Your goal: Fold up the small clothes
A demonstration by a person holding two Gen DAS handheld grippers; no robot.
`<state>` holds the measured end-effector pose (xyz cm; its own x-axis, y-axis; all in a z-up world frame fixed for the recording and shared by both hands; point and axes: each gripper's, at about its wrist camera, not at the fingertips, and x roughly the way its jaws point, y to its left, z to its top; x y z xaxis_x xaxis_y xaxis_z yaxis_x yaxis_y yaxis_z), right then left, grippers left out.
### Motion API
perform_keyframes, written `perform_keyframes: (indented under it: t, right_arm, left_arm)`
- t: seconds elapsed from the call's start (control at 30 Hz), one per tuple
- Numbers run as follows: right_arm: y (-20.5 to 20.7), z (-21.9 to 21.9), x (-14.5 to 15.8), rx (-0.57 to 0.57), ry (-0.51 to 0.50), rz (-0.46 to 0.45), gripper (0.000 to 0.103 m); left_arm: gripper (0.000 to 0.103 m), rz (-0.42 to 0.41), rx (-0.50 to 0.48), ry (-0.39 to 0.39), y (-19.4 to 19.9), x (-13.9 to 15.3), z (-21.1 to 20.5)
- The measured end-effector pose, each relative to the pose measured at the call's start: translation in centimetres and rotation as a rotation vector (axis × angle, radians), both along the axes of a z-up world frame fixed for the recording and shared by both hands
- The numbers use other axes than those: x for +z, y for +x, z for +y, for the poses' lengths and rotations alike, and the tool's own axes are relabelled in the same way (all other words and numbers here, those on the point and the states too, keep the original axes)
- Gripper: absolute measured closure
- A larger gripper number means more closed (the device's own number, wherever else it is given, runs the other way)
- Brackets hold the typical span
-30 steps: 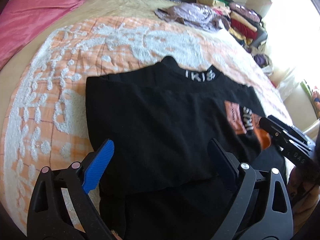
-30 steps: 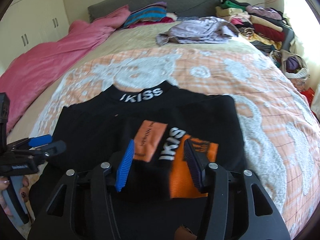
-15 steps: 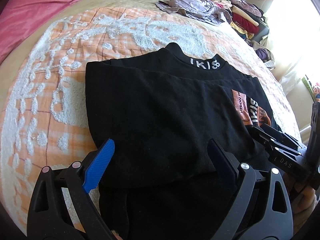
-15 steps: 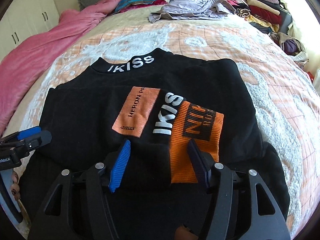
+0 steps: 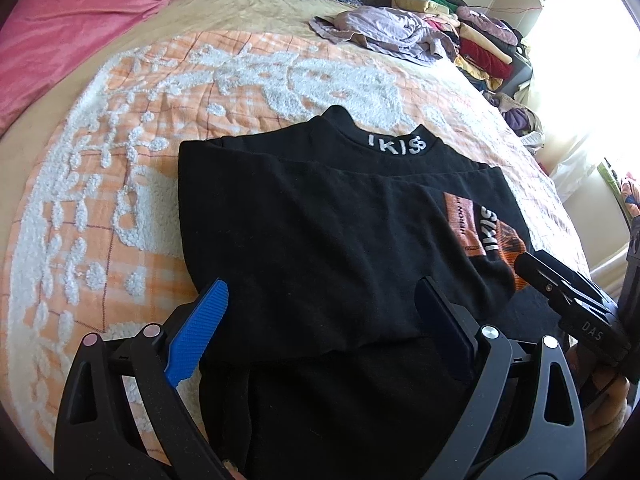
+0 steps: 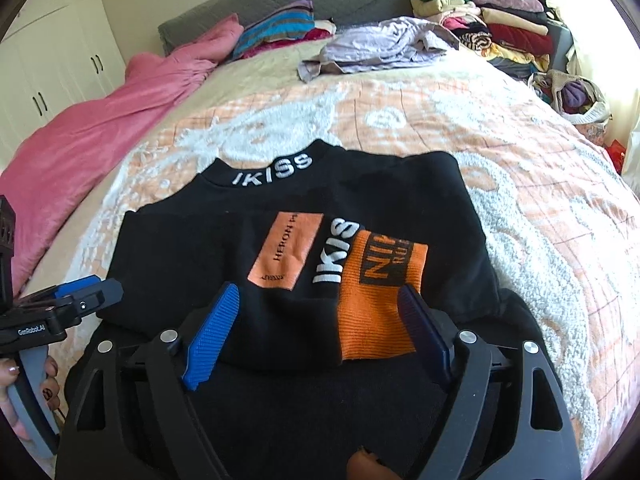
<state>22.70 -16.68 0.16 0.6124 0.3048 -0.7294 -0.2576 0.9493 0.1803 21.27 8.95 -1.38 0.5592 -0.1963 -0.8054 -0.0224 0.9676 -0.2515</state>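
Observation:
A black top with "IKISS" on its collar lies partly folded on the bed, its sleeves folded in over the body. It also shows in the right wrist view, where orange patches mark the folded sleeve. My left gripper is open and empty over the top's near left part. My right gripper is open and empty over the orange sleeve cuff. Each gripper shows at the edge of the other's view, the right one and the left one.
The top lies on an orange and white quilt. A pink blanket runs along the left. A crumpled lilac garment lies farther back. Stacked clothes stand at the back right, a wardrobe at the left.
Both grippers stay open. The right gripper's jaws stand wider apart than before. Both views first dipped toward the top, then rose back a little.

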Motion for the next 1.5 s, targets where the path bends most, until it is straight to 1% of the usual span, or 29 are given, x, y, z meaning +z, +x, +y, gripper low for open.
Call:
perform_keyframes:
  t: [0.07,0.1,0.13,0.17,0.23,0.3,0.37,0.6,0.83,1.0,1.27,1.5]
  right_arm:
    - [-0.3,-0.3,0.6,-0.005,0.022,-0.015,0.022]
    - [-0.5,-0.5,0.9,-0.005,0.036,-0.021,0.017]
    - [-0.7,-0.5,1.1,-0.007,0.046,-0.027,0.008]
    - [-1.0,-0.8,1.5,-0.008,0.064,-0.039,0.005]
    - [-1.3,-1.0,2.1,-0.011,0.081,-0.053,0.005]
    - [-1.8,-1.3,2.8,-0.016,0.086,-0.069,0.005]
    - [-2.1,-1.5,3.3,-0.016,0.092,-0.080,0.005]
    - [-3.5,-2.1,5.2,-0.020,0.080,-0.115,0.004]
    - [-5.2,-2.8,6.4,-0.029,0.074,-0.144,0.004]
    - [-7.0,-3.2,7.2,-0.013,0.048,-0.172,0.004]
    - [-9.3,-4.5,7.2,-0.027,0.036,-0.176,0.004]
    - [-11.0,-6.1,6.4,-0.051,0.049,-0.150,0.005]
  left_arm:
    - [0.015,-0.007,-0.002,0.007,-0.2,0.3,-0.2]
    - [0.015,-0.013,-0.002,0.012,-0.3,0.6,-0.3]
    - [0.015,-0.018,-0.002,0.012,-0.5,0.8,-0.3]
    - [0.015,-0.024,-0.002,0.010,-0.6,1.1,-0.3]
    - [0.014,-0.037,0.006,0.010,-1.0,1.7,-0.2]
    - [0.010,-0.047,0.013,0.013,-1.3,2.2,-0.1]
    - [0.010,-0.057,0.022,0.016,-1.6,2.6,0.1]
    - [0.010,-0.090,0.055,-0.011,-2.8,4.2,0.9]
    - [0.010,-0.120,0.057,-0.020,-4.5,5.3,1.3]
    - [0.010,-0.126,0.059,-0.019,-6.0,5.5,1.7]
    - [0.010,-0.124,0.056,-0.016,-8.3,5.1,1.9]
    - [0.010,-0.115,0.058,0.003,-10.0,4.6,2.4]
